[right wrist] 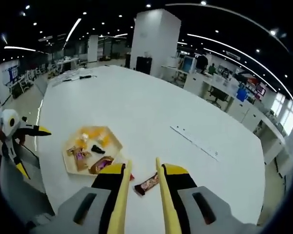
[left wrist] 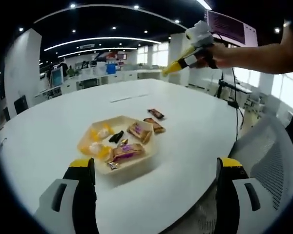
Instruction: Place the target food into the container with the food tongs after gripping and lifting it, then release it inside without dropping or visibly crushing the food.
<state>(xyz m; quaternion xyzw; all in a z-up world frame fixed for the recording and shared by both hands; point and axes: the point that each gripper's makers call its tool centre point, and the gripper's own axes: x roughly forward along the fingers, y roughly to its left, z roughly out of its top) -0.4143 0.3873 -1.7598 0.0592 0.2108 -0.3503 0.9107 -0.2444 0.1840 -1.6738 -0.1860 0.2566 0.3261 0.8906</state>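
Left gripper view, 1 tray point(left wrist: 149, 155) of snacks, 2 bars point(left wrist: 155, 119) outside on table point(left wrist: 195, 122).

The table point(left wrist: 195, 122) looked smooth, matt white, and the tray point(left wrist: 118, 168) on it was plain cream plastic, kinda dull. Snack wrappers point(left wrist: 127, 152) were shiny foil-like film. The chair point(left wrist: 273, 161) back looked like grey mesh cloth.

In the right gripper view, the near end of the brown snack bar point(right wrist: 147, 185) lay hidden behind the tongs point(right wrist: 141, 195), and another wrapper point(right wrist: 131, 176) barely peeked past a tong blade. Labels on the packets in the tray point(left wrist: 118, 168) were too small to read. The left gripper point(right wrist: 17, 146) was cut off at the edge.
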